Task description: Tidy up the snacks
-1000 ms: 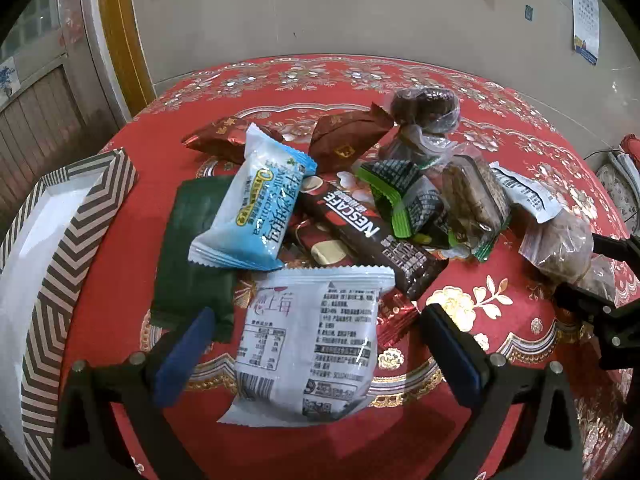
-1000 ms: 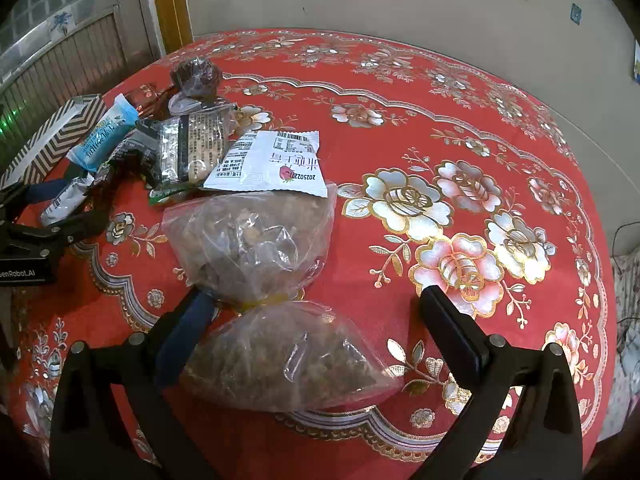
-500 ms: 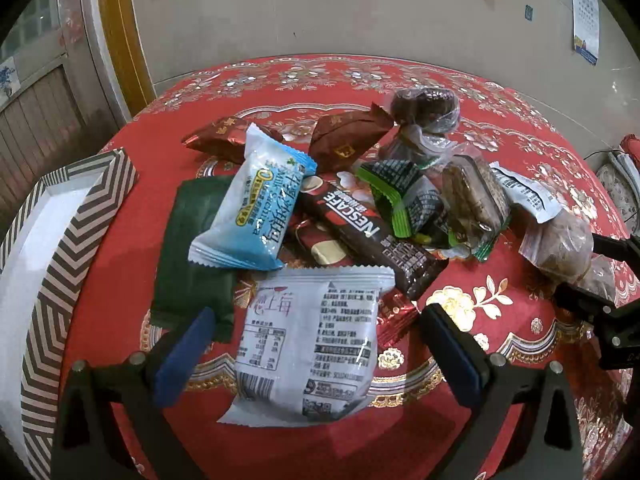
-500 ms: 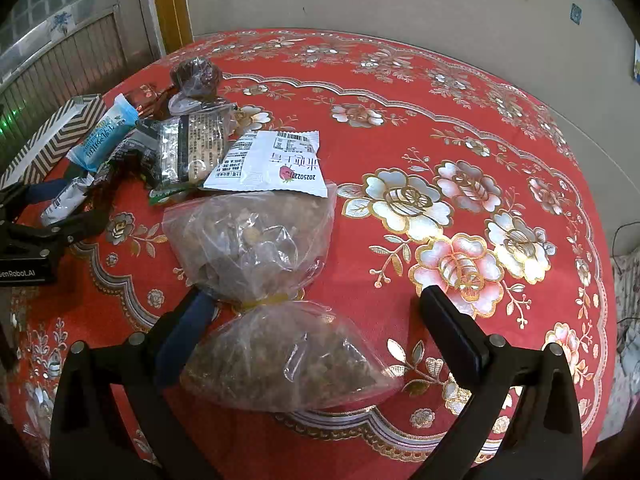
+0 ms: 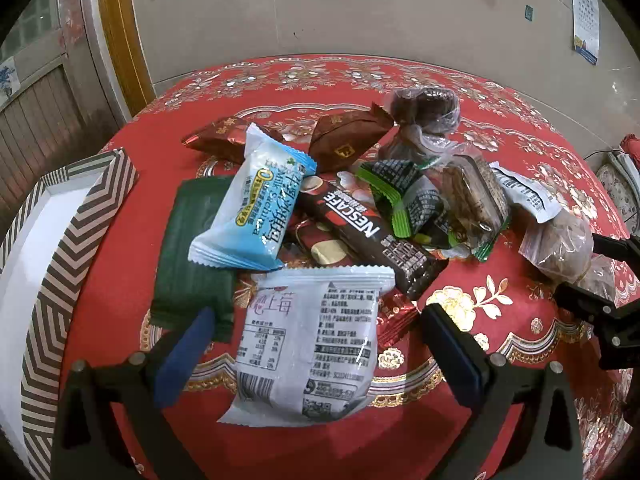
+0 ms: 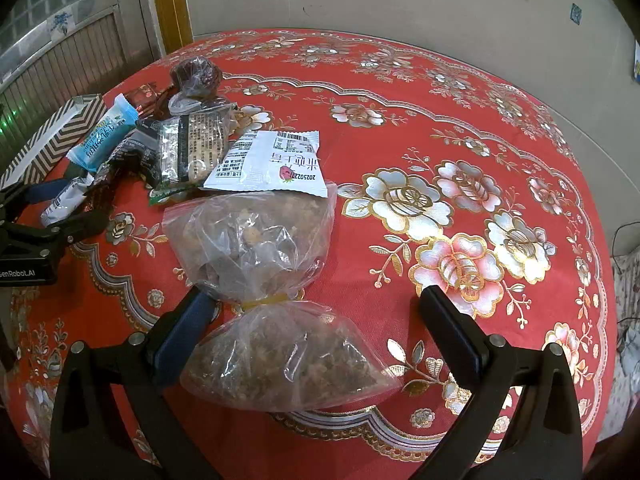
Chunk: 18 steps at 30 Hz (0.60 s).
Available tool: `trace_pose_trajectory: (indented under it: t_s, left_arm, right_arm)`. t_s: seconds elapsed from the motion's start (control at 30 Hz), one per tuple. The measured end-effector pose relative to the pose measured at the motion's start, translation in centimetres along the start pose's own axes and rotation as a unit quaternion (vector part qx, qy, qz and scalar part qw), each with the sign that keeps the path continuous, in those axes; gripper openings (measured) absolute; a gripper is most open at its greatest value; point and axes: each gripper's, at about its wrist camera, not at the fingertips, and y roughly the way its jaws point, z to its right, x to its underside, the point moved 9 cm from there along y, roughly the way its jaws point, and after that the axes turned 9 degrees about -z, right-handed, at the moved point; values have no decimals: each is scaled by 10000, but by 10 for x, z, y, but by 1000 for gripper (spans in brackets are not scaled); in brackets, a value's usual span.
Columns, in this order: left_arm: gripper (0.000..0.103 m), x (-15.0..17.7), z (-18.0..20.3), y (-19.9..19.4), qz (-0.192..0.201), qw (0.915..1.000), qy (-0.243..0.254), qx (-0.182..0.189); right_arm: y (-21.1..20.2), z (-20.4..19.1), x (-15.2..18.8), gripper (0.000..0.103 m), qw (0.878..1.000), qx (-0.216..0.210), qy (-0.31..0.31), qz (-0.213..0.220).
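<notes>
A round table in a red floral cloth [image 6: 460, 128] carries a snack heap [image 5: 320, 216] — and a chevron-patterned box [image 5: 60, 264].

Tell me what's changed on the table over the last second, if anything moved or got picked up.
Nothing visibly changed. Both claws stay open and unmoved: the left claw around the white packet, the right claw around the clear bag. The snack pile and the striped box lie as before.
</notes>
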Motion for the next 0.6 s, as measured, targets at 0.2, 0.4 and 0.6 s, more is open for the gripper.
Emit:
trace_pose_trajectory:
  t_s: [0.2, 0.4, 0.6]
  left_arm:
    - [103, 0, 0, 0, -1, 10000, -2, -2]
    - [103, 0, 0, 0, -3, 10000, -3, -3]
    - [103, 0, 0, 0, -3, 10000, -5, -4]
  right_arm:
    - [-1, -2, 0, 103, 10000, -1, 0, 0]
    - [0, 1, 0, 103, 10000, -2, -1, -1]
    - [1, 2, 0, 103, 10000, -2, -1, -1]
